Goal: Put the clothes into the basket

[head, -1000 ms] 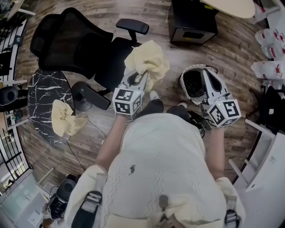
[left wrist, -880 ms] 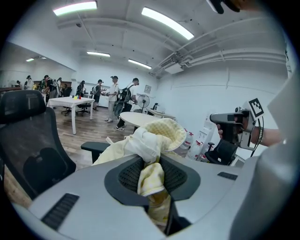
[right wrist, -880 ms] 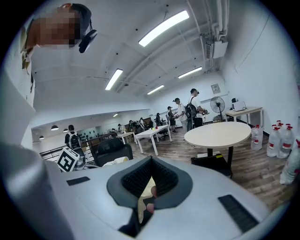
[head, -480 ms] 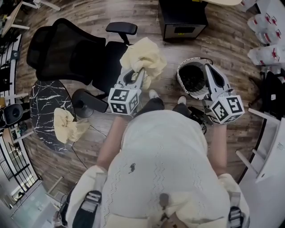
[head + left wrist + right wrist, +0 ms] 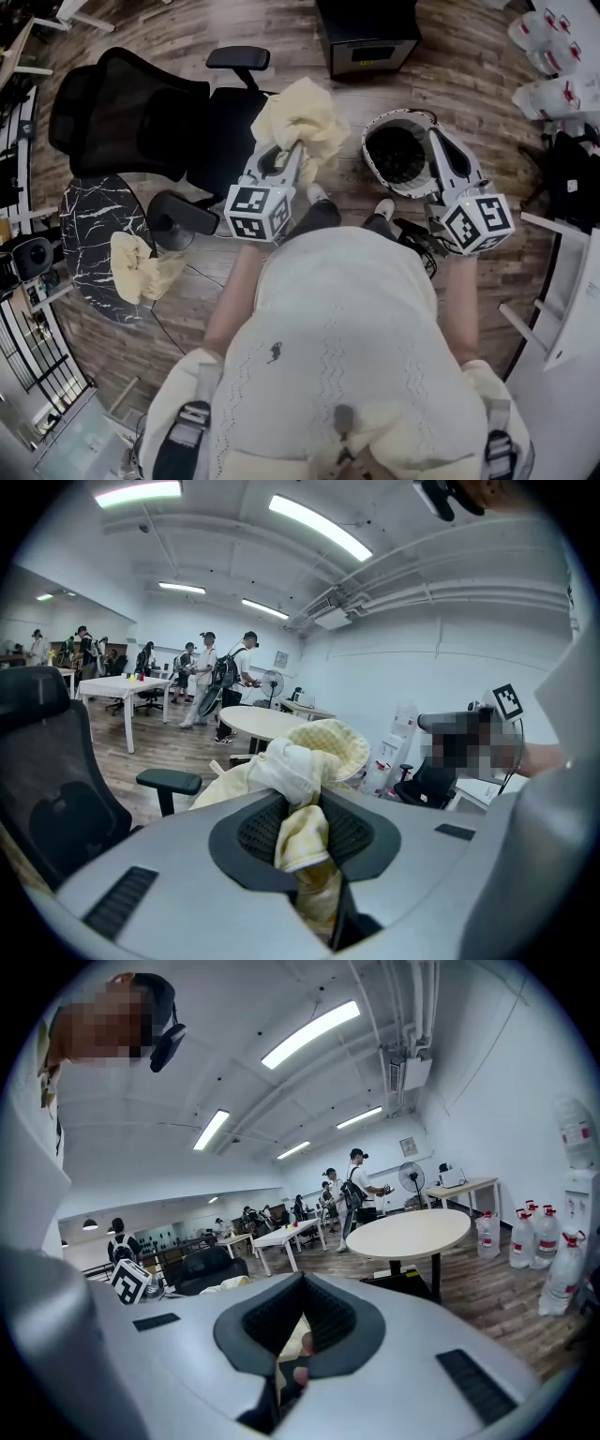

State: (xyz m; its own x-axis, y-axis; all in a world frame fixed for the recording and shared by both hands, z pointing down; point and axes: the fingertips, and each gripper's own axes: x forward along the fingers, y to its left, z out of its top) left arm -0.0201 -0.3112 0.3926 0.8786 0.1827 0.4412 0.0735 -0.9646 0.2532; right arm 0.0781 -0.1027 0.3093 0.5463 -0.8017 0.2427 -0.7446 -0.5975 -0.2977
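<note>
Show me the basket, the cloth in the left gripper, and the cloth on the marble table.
basket (image 5: 396,155): head view, bare dark inside.
held cloth (image 5: 302,114): head view, middle of the bunch.
table cloth (image 5: 136,265): head view, crumpled middle.

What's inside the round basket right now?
Only its dark lining shows inside the basket; no clothes visible. The right gripper covers its right edge, so that bit is hidden. The yellow cloth is outside, held in the left gripper.
</note>
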